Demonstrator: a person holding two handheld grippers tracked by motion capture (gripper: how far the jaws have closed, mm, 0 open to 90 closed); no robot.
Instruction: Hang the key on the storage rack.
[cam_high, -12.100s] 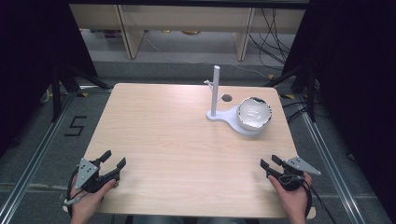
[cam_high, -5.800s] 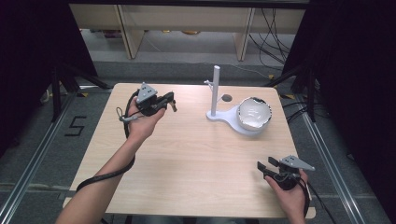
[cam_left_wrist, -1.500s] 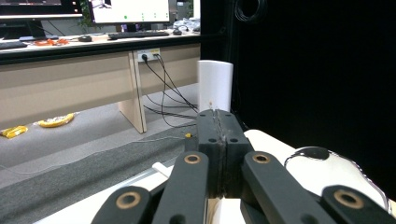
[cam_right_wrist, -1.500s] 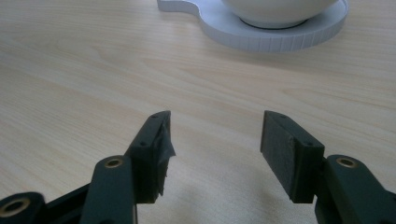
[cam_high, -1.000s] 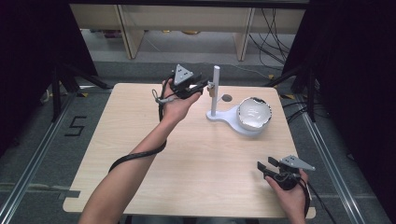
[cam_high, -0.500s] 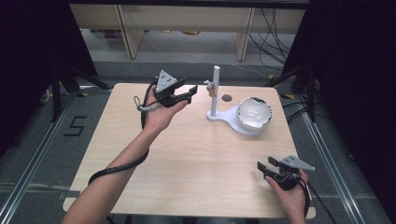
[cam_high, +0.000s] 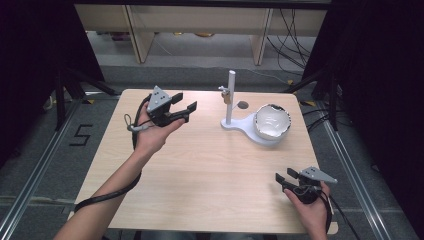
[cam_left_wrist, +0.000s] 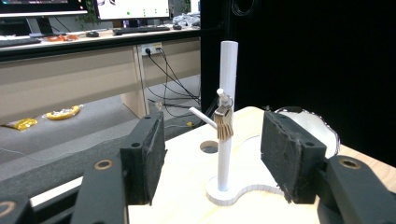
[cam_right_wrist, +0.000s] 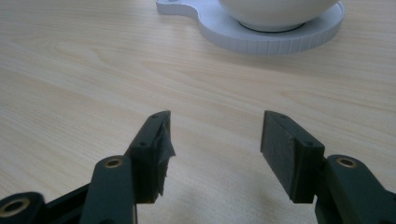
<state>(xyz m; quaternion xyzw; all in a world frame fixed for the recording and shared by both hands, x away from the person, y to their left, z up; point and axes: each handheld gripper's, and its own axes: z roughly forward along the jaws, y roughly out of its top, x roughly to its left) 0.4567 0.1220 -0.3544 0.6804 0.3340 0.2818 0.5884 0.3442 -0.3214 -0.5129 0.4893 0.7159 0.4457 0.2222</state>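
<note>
Straight ahead of the left gripper (cam_high: 181, 107), jaws wide and empty, a small brown tag (cam_left_wrist: 223, 124) hangs from the upright white post (cam_left_wrist: 227, 116), while the right gripper (cam_high: 284, 181), also spread and empty, sits far off.

We're in a lab or test room here, set up for recording. A pale wooden table (cam_high: 200, 165) stands on grey carpet, boxed in by black curtains (cam_high: 380, 75) on both sides of the frame and metal floor rails (cam_high: 30, 175) at lower left. A taped "5" (cam_high: 82, 135) marks the floor. At the top, cables (cam_high: 290, 30) trail under desks (cam_high: 200, 17); the left gripper view shows monitors (cam_left_wrist: 135, 8) and keyboards (cam_left_wrist: 140, 30) at upper left.
</note>
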